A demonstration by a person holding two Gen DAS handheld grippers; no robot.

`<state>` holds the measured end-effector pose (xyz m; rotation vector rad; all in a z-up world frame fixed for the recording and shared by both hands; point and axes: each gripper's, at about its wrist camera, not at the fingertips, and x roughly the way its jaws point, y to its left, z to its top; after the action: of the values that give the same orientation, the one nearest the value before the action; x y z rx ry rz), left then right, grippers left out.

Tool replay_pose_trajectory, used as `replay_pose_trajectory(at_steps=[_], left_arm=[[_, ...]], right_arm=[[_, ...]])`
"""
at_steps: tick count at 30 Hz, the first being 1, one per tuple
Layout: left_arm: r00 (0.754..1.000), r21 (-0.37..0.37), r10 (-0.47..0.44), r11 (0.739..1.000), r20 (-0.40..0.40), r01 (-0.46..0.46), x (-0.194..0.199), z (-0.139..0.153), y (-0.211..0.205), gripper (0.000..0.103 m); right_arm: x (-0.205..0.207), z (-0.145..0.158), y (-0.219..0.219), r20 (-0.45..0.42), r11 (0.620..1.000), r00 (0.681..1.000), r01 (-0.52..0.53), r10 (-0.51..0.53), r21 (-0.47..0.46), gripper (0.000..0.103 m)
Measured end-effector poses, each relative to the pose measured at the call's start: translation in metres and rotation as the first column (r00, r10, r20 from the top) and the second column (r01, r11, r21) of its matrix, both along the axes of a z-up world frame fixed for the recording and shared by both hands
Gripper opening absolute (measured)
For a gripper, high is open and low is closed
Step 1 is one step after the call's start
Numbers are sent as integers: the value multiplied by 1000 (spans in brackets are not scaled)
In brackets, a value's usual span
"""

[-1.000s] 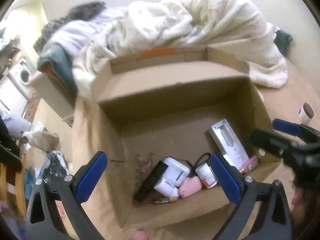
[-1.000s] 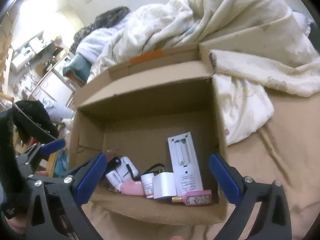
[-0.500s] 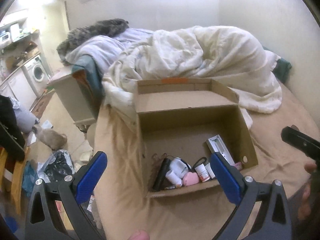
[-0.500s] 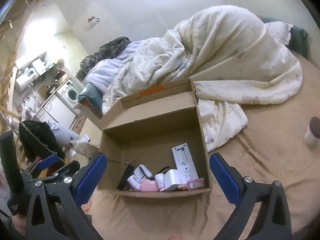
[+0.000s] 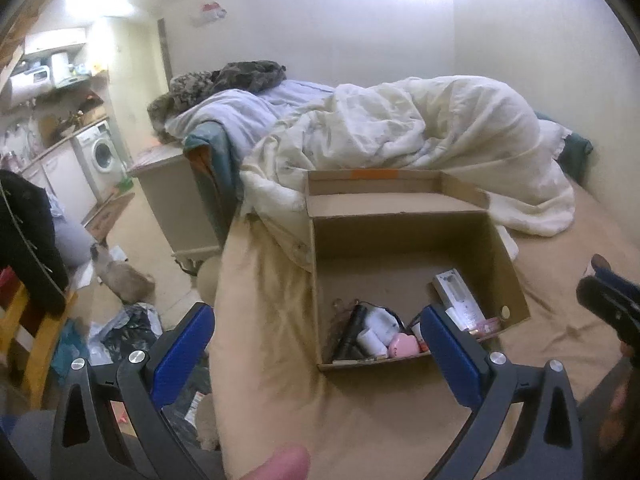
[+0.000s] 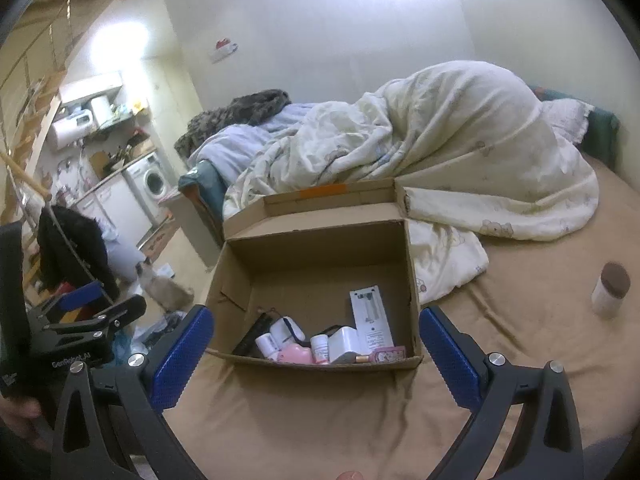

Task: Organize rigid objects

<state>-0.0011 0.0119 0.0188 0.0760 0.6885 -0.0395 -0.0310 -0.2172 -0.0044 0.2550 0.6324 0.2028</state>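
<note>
An open cardboard box [image 6: 312, 248] [image 5: 404, 240] sits on the tan bed sheet. Along its near wall lie several small items: a white remote [image 6: 370, 314] [image 5: 456, 296], a white charger block [image 6: 344, 344], a pink case [image 6: 296, 354] [image 5: 402, 344], a small white bottle [image 6: 320, 348], a pink perfume bottle [image 6: 386, 356] and a black stick-shaped item [image 5: 352, 330]. A white jar with a brown lid [image 6: 610, 288] stands alone on the sheet to the right. My left gripper [image 5: 316, 354] and my right gripper [image 6: 316, 354] both hang open and hold nothing, back from the box's near side.
A rumpled cream duvet [image 6: 460, 152] lies behind and right of the box. The bed's left edge drops to a cluttered floor with a cat [image 6: 166, 286], bags and a chair draped in black cloth [image 6: 72, 248]. A washing machine [image 6: 154, 178] stands far left.
Both grippers have pulled back and up from the box, which now looks smaller and farther. The items inside have not moved. The jaws stay open.
</note>
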Motion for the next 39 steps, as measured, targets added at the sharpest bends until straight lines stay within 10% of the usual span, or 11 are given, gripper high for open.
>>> replay_pose_trajectory(at_steps=[39], left_arm=[[998,-24,21,999,-60,-22,15,-18,1,102]], right_arm=[[20,-23,-4,-67,999,997,48,-48,-15,103]])
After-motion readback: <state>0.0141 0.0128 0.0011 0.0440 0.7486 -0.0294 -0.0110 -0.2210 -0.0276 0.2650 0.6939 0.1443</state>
